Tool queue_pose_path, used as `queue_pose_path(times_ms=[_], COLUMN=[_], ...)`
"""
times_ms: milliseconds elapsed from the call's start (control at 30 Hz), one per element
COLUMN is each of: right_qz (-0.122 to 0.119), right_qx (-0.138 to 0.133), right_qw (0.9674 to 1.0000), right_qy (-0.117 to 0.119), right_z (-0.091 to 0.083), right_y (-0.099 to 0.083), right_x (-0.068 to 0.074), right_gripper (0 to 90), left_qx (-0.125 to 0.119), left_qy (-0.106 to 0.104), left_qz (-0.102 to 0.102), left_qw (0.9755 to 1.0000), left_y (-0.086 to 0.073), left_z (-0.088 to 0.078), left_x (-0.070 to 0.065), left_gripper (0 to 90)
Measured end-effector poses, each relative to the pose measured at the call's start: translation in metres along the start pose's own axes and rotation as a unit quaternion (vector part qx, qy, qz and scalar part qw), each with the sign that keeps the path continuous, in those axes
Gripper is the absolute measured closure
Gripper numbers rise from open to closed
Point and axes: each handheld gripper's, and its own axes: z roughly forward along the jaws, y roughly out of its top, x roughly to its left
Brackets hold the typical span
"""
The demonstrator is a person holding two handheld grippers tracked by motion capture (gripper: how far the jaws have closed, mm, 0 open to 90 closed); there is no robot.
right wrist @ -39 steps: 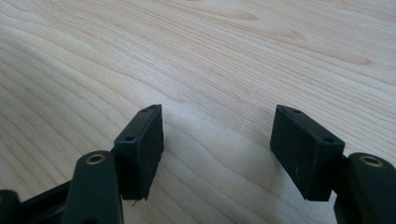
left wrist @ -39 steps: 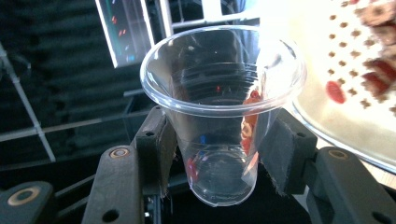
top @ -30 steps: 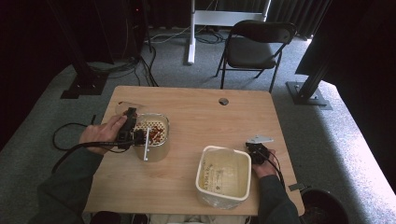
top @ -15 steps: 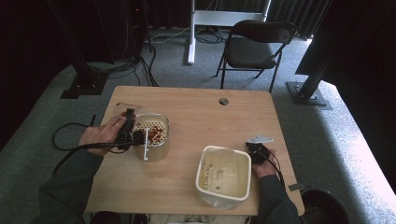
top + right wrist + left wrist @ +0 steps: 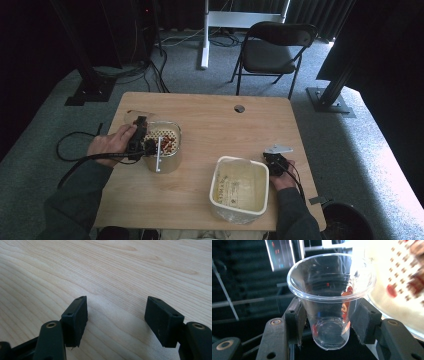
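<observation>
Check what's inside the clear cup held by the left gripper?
A few red bits show through the clear plastic cup, along its wall and near the bottom. Reflections hide whether they lie inside. The left gripper grips it.

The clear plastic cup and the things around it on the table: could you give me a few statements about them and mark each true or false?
1. The left tool grips a clear plastic cup. True.
2. The right tool holds a spoon. False: its jaws stand open over bare table.
3. The cream tub sits near the right hand. True.
4. The folding chair stands on the table. False: it stands on the floor beyond it.
</observation>
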Motion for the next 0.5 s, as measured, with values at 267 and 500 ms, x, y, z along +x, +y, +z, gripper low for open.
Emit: queue_pose_path(times_ms=[267, 500], right_qz=[0.000, 0.000], right_qx=[0.000, 0.000], right_qw=[1.0000, 1.0000], right_qy=[0.000, 0.000], right_z=[0.000, 0.000], right_y=[0.000, 0.000], right_x=[0.000, 0.000], right_gripper=[34.2, 34.2], left_qx=[-0.038, -0.092], left_qy=[-0.046, -0.093], left_qz=[-0.101, -0.227], left_qw=[0.9931, 0.9650], left_y=[-0.006, -0.008], left_z=[-0.005, -0.012], left_x=[0.010, 0.034], left_gripper=[48.6, 48.5])
